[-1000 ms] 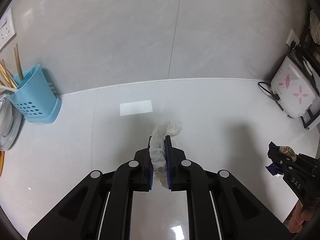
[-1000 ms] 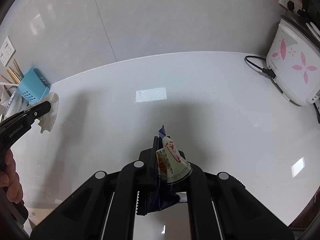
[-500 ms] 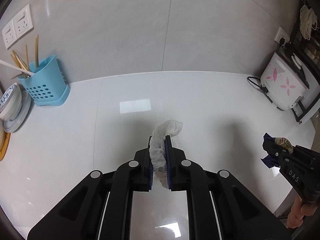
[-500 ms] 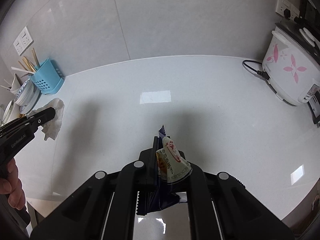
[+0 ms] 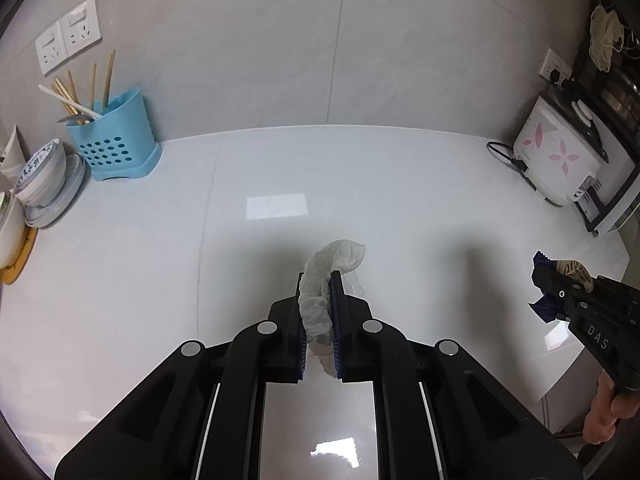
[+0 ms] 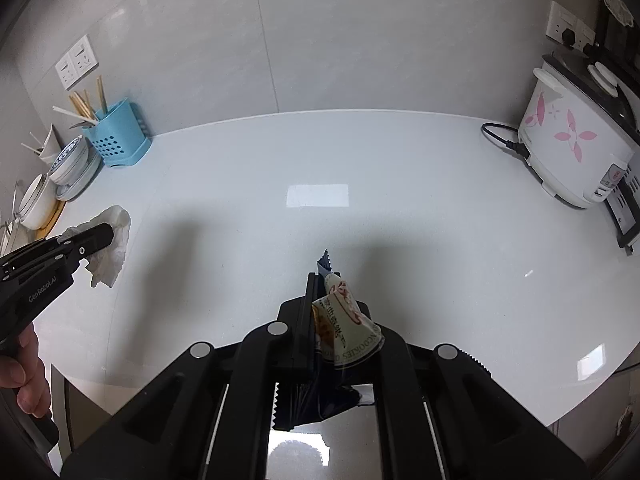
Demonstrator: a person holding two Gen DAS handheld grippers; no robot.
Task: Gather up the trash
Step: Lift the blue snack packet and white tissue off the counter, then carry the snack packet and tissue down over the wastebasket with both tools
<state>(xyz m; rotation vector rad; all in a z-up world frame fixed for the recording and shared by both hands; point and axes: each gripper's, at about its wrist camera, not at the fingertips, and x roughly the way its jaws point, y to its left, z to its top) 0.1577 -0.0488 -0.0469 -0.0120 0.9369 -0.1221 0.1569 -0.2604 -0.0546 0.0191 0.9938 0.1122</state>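
Note:
My left gripper is shut on a crumpled white tissue, held above the white countertop. The same tissue shows at the left of the right wrist view, pinched in the left gripper. My right gripper is shut on a dark blue snack wrapper with a printed cream side. That wrapper and the right gripper appear at the right edge of the left wrist view. Both grippers hang over the counter's near part.
A blue utensil holder with chopsticks and stacked bowls stand at the back left. A white rice cooker with pink flowers and its black cord sit at the back right. Wall sockets are on the tiled wall.
Both grippers have pulled back and risen from the wall, so more of the counter, holder and rice cooker shows. Each keeps its hold on its piece of trash.

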